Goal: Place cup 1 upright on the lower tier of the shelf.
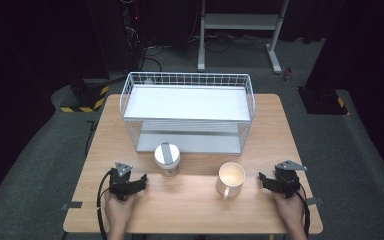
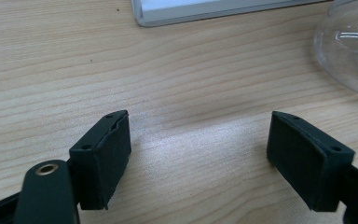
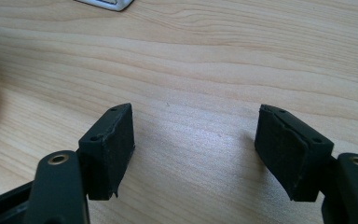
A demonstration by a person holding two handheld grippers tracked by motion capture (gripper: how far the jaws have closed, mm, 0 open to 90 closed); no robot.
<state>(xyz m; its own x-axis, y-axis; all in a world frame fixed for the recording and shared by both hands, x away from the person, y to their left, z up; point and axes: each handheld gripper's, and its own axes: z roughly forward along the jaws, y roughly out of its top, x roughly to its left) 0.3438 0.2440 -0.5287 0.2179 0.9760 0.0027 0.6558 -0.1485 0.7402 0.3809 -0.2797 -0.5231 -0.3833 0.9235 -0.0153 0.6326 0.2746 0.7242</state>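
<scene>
- The left gripper (image 1: 141, 181) sits at the lower left, jaws spread, holding nothing.
- The right gripper (image 1: 263, 179) sits at the lower right, jaws spread too.
- The lidded cup (image 1: 167, 159) and cream mug (image 1: 230, 178) stand between them on the desk (image 1: 195, 205).

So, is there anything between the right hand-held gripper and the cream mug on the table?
Nothing visible. The right hand-held gripper rests with open jaws beside the cream mug, and between them is bare wooden table.
</scene>
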